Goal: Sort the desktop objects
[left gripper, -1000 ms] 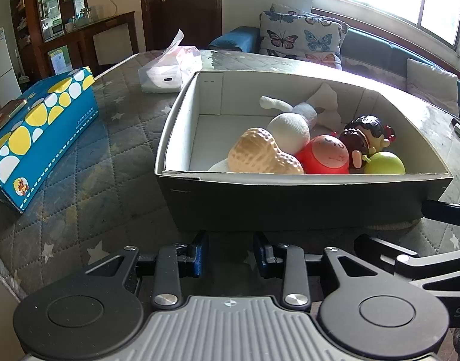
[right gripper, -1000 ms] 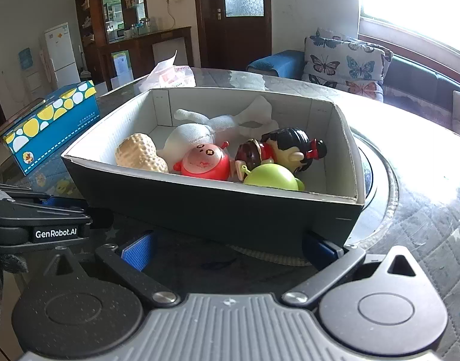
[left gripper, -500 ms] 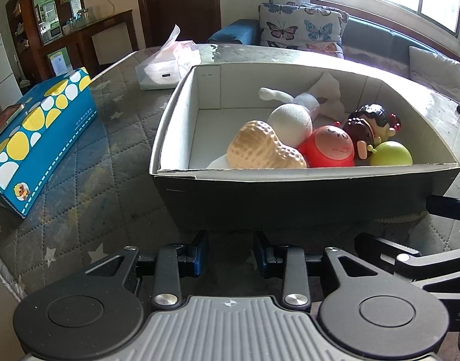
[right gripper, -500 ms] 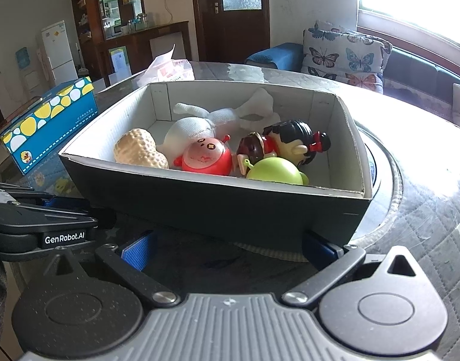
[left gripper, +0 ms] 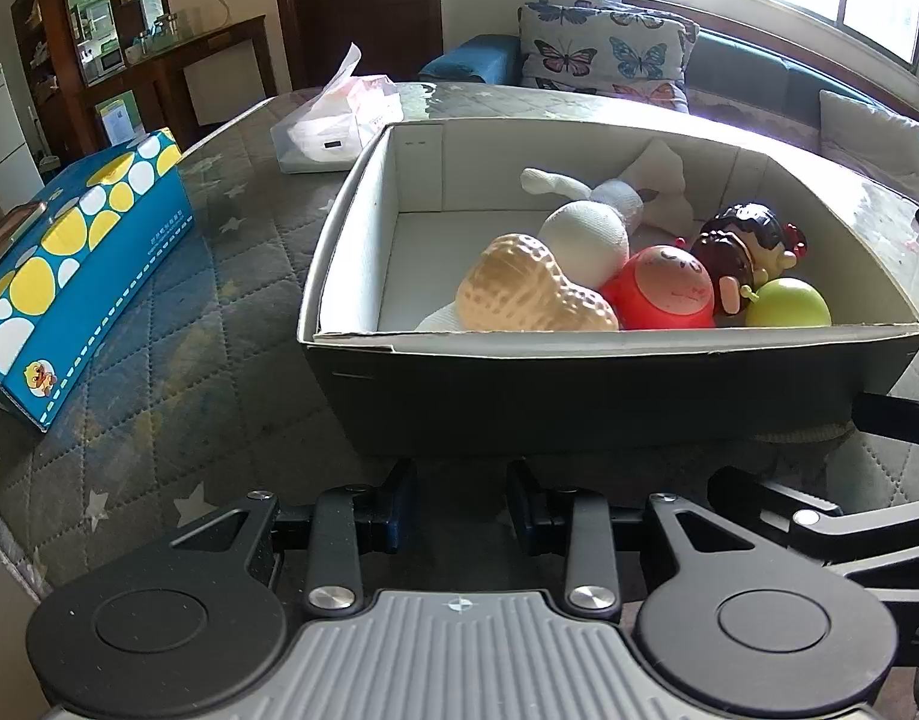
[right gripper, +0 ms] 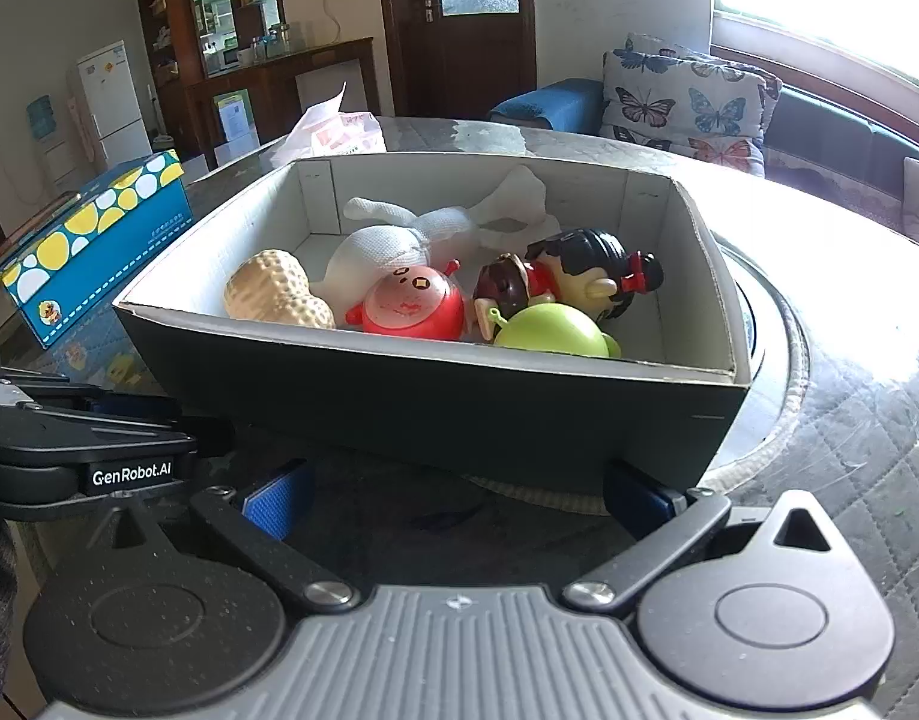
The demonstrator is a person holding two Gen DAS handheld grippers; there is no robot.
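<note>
Both my hand-held grippers, left and right, hang spread and empty. Dark cardboard box of toys sits just ahead on the quilted table.

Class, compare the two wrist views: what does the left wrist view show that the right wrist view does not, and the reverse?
Only the left wrist view: the left hand-held gripper, open and empty, head-on, and a white cushion. Only the right wrist view: the right hand-held gripper, open wide, a white fridge and the GenRobot.AI label. Both: the toy-filled box, peanut toy and blue spotted box.
</note>
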